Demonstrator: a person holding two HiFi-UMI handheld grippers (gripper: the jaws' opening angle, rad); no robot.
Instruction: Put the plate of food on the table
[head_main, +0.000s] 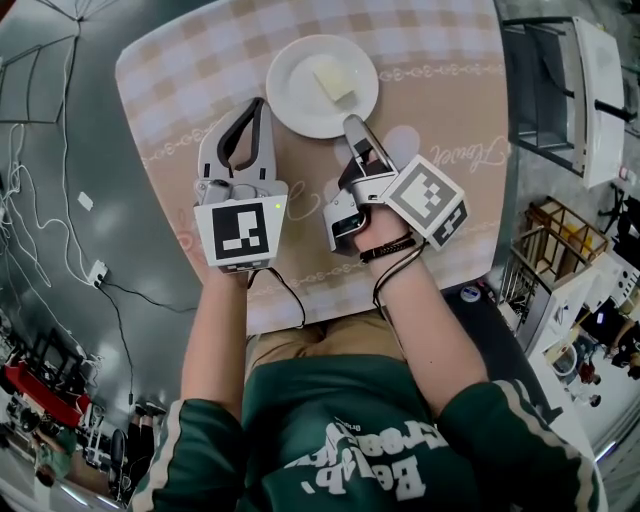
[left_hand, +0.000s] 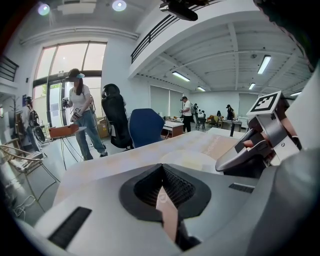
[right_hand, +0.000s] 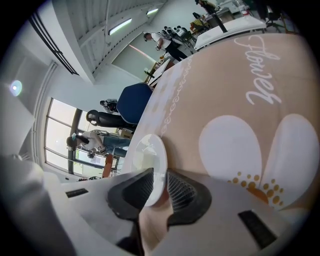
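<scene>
The jaws of the right gripper (right_hand: 159, 192) pinch the near rim of the plate (head_main: 295, 90), which looks to rest flat on the table (head_main: 440, 100) ahead of the person, while the left gripper (head_main: 260, 108), just beside it, has its jaws pressed together on nothing. To finish well, I judge the plate's base should be fully down and level before the right jaws part, and the gripper should then draw straight back, low, so the rim is neither lifted nor dragged and the food (head_main: 335, 80) does not slide. There is one plate, one pale block of food on it, one table and two grippers
</scene>
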